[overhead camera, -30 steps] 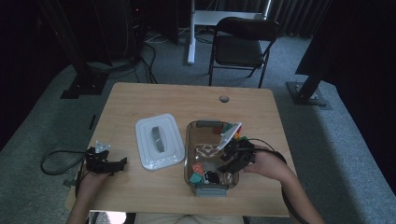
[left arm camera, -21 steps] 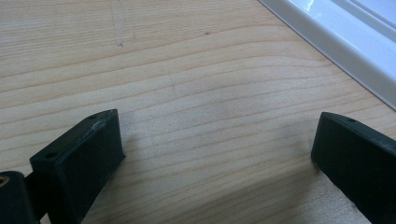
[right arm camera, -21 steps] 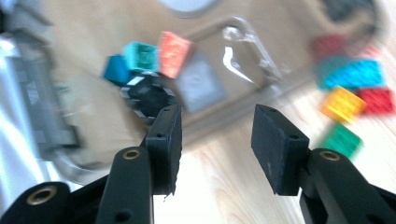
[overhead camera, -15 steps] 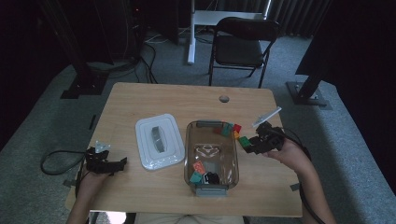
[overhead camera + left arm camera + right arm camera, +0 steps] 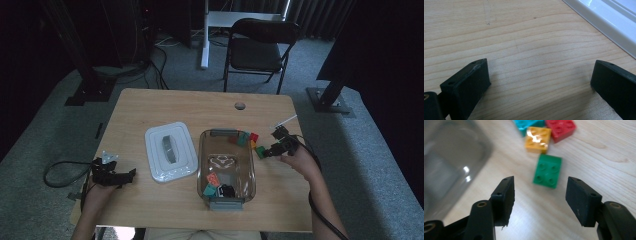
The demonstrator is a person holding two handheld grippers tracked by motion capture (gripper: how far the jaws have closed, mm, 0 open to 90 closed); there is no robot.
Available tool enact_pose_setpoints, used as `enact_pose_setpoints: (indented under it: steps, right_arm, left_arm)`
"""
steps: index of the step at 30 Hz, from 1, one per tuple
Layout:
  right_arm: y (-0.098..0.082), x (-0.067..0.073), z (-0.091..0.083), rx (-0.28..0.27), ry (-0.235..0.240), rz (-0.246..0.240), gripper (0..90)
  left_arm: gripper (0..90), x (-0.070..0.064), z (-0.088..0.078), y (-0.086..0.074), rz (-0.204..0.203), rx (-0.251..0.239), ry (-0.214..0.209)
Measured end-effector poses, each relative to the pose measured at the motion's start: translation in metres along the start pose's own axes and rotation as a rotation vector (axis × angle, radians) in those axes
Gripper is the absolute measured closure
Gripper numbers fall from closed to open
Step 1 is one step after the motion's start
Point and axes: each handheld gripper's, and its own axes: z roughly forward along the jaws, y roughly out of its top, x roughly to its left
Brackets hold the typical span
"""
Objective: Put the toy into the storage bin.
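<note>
Bricks are being moved out of the clear tub (image 5: pixel 252 172) onto the worktop (image 5: pixel 190 107), one at a time as far as I can judge, and the job looks partly done. Nearest the bottom of the high view, a few pieces, one orange-red, one green and one dark, lie at the tub's near end (image 5: pixel 218 185). At lower left the left tool (image 5: pixel 112 172) rests on the wood with its jaws spread and nothing between them, just beside the white lid (image 5: pixel 170 150), which lies off the tub. Right of centre, the right tool (image 5: pixel 270 151) has just been opening its jaws; they stand apart, bare, just short of the green brick (image 5: pixel 547 171), which lies flat and free on the wood. Beyond it, toward the top of the right gripper view, sit a yellow brick (image 5: pixel 537 136), a red brick (image 5: pixel 560 127) and a teal brick (image 5: pixel 529 123), close together beside the tub's outer wall. Left to do, by my reading: fetch the remaining pieces from the tub.
</note>
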Motion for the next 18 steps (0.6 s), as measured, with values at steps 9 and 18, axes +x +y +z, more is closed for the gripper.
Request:
enact_pose_setpoints:
  steps: [9, 18]
  right_arm:
    - [0.007, -0.008, 0.032, 0.023, -0.055, 0.072, 32.3]
    - [0.012, -0.002, 0.05, 0.068, -0.085, 0.061, 37.2]
  left_arm:
    - [2.6, 0.0, 0.0, 0.0, 0.0, -0.001, 0.0]
    - [2.7, 0.0, 0.0, 0.0, 0.001, 0.0, -0.001]
